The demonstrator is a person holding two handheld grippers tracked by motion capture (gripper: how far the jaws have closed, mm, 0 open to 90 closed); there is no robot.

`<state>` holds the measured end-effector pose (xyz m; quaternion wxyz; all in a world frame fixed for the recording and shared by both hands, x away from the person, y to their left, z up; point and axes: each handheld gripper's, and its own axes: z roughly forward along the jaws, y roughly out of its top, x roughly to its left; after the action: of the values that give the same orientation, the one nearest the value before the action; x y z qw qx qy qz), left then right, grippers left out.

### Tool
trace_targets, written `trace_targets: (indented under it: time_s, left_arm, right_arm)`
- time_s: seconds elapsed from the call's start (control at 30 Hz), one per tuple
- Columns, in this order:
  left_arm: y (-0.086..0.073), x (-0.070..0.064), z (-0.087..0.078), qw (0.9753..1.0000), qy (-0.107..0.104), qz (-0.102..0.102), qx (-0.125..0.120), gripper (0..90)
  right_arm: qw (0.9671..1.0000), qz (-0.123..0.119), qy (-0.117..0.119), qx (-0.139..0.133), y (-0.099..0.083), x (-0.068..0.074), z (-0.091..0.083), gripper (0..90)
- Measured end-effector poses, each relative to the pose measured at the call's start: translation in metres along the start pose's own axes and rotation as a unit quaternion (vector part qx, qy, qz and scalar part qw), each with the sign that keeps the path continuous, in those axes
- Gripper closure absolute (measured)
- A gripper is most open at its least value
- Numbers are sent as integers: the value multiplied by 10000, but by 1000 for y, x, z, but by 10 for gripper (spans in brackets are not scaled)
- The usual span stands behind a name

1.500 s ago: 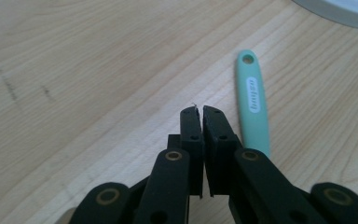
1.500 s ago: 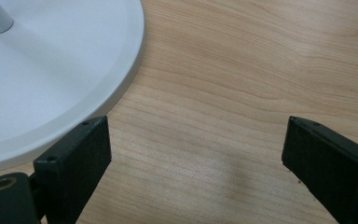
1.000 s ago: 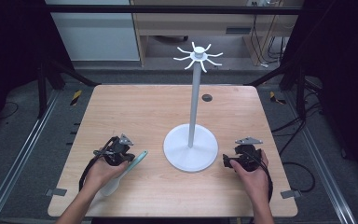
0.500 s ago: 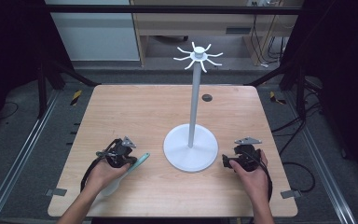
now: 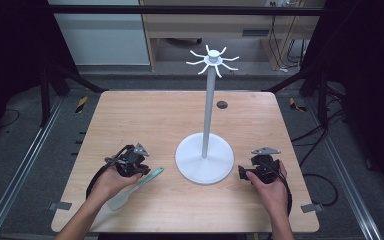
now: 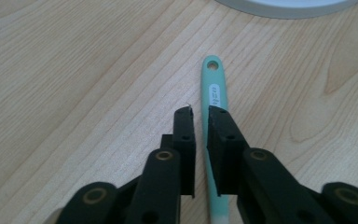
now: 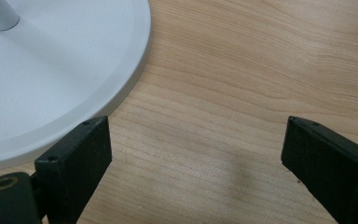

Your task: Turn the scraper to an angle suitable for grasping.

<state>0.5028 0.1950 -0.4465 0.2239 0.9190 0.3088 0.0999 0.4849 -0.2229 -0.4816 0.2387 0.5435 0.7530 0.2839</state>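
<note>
Tabletop of pale wood, seen from above. We see the left claw near the front left, its jaws nearly together around the mint handle of a spatula that lies flat just left of a white stand. The right claw rests just right of the stand's round base, jaws wide apart, holding nothing.

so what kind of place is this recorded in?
Looks like a lab data-collection rig, not a home. A bare wooden table stands framed by metal rails, with cables on the floor and a desk behind. Staged props: a white hook stand and a teal spatula.
</note>
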Motion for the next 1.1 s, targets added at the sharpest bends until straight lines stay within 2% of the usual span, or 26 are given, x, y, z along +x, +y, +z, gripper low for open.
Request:
trace_targets:
  time_s: [0.07, 0.1, 0.2, 0.3, 0.5, 0.57, 0.8, 1.1]
  left_arm:
    - [2, -1, -1, 10000, 6, 27, 27, 712]
    - [5, -2, -1, 10000, 10, 45, 60, 712]
    - [14, -4, -1, 9996, 83, 148, 206, 610]
    - [21, -6, 0, 9996, 91, 142, 243, 576]
    - [32, -11, 8, 9985, 27, 229, 497, 500]
    - [33, -12, 11, 9983, -18, 207, 548, 494]
    - [36, -12, 21, 9962, 0, 260, 837, 558]
    - [37, -10, 30, 9945, -63, 247, 1015, 534]
  right_arm:
    - [10000, 4, -1, -3, 0, 0, 0, 87]
    - [10000, 4, -1, -3, 0, 0, 0, 87]
    - [10000, 45, 23, -10, 0, 0, 0, 87]
    - [10000, 44, 28, -19, 0, 0, 0, 87]
    - [10000, 54, 43, -30, 0, 0, 0, 87]
    - [10000, 61, 58, -33, 0, 0, 0, 88]
    - [10000, 53, 60, -34, 0, 0, 0, 87]
    - [10000, 44, 72, -38, 0, 0, 0, 87]
